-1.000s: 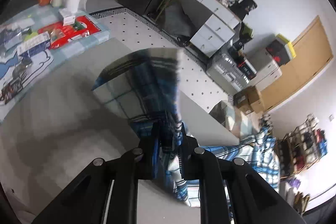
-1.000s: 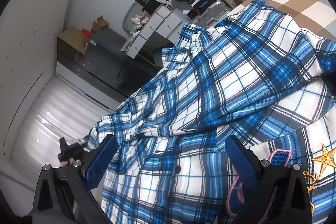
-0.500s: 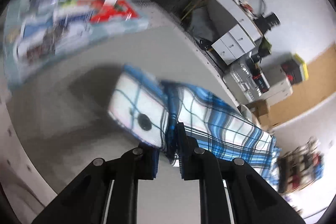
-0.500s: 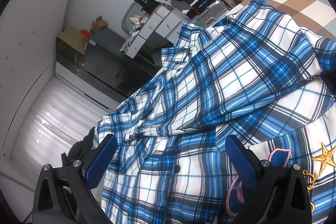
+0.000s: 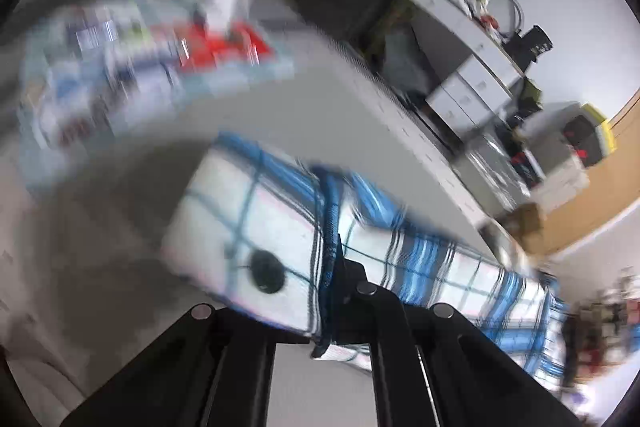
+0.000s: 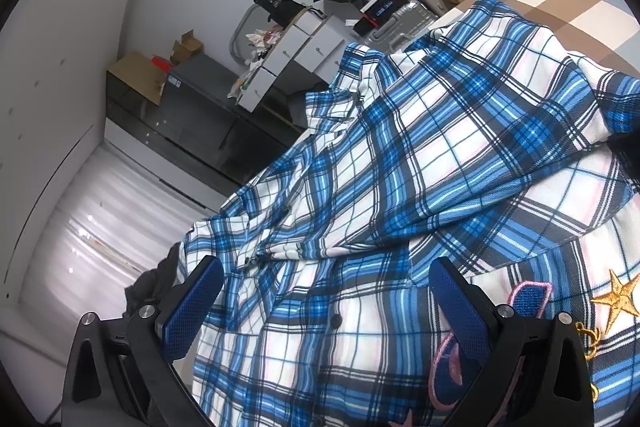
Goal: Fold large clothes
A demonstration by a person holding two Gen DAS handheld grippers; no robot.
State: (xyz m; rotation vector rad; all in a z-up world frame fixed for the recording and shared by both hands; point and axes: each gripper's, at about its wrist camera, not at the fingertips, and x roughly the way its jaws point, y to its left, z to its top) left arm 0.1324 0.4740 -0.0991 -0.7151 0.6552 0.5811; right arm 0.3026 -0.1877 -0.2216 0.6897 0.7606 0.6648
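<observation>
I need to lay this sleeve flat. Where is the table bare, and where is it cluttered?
Bare grey table lies left of the plaid shirt cuff held by the left gripper, and beyond it toward the far edge. The far-left corner is crowded with blurred packages.

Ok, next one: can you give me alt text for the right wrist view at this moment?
The right gripper hangs with its blue-padded jaws wide open over a blue, white and pink plaid shirt that lies rumpled on a bed. A gold embroidered star shows at the right edge. Behind are white drawers, a silver suitcase and cardboard boxes.
</observation>
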